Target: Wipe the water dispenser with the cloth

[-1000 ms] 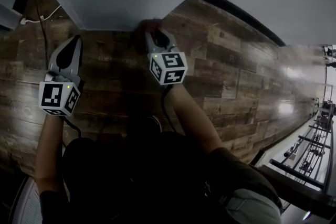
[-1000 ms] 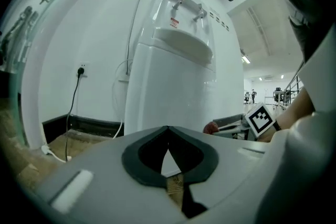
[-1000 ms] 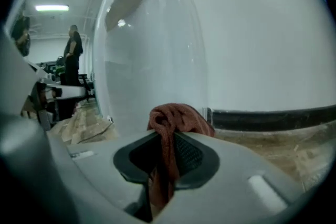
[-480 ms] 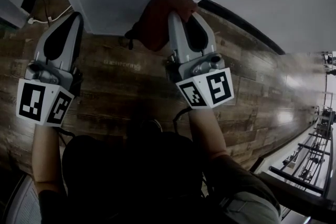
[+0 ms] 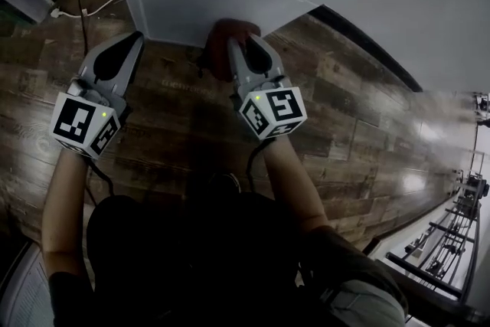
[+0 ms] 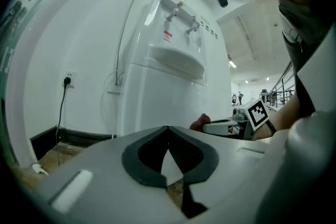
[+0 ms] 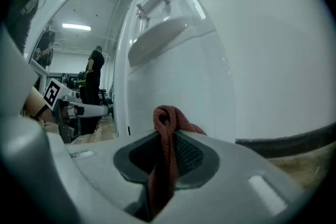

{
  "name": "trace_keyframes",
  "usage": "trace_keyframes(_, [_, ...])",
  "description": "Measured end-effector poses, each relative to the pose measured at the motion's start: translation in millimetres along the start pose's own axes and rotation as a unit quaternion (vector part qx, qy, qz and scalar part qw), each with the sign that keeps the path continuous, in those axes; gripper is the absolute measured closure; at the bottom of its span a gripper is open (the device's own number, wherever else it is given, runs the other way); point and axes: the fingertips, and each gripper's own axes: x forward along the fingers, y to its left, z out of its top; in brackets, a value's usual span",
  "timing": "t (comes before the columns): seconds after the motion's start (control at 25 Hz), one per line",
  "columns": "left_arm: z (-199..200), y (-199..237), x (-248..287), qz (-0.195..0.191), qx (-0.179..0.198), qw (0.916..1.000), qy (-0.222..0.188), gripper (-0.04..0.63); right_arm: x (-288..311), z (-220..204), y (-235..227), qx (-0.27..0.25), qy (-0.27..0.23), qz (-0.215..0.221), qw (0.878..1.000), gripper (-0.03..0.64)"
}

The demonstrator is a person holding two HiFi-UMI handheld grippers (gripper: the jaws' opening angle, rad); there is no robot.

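Red-brown cloth [image 7: 164, 118]: soft, light, limp; bunched fold clamped in right gripper [image 5: 246, 50] jaws, seemingly touching water dispenser [image 5: 191, 4]. Left gripper [image 5: 126, 46] jaws together, empty.

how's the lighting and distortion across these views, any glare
Head view: dim, the person's lap in deep shadow, glare streaks on the glossy wooden plank floor at right. Left gripper view: bright, fisheye bows the white water dispenser. Right gripper view: same bowing; the red woven cloth is slightly soft.

No text here is clear enough to read
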Motion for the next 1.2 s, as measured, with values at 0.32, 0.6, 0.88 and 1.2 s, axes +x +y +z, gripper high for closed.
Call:
trace_keyframes(0.32, [-78,21,6,0.032,-0.051,0.9967,0.055,0.577,28,-100,-6,0.006,0.113,0.005,0.994,0.566])
trace_keyframes(0.6, [-56,31,-4,0.044,-0.036,0.9973,0.047,0.577,16,-38,50,-0.083,0.081,0.076,0.990,0.566])
trace_keyframes(0.88, [68,35,-20,0.063,-0.004,0.9970,-0.044,0.577,7,142,91,-0.129,-0.136,0.077,0.979,0.566])
trace_keyframes(1.2, [75,31,-16,0.058,0.011,0.9975,-0.040,0.577,39,128,96,-0.147,-0.127,0.068,0.979,0.566])
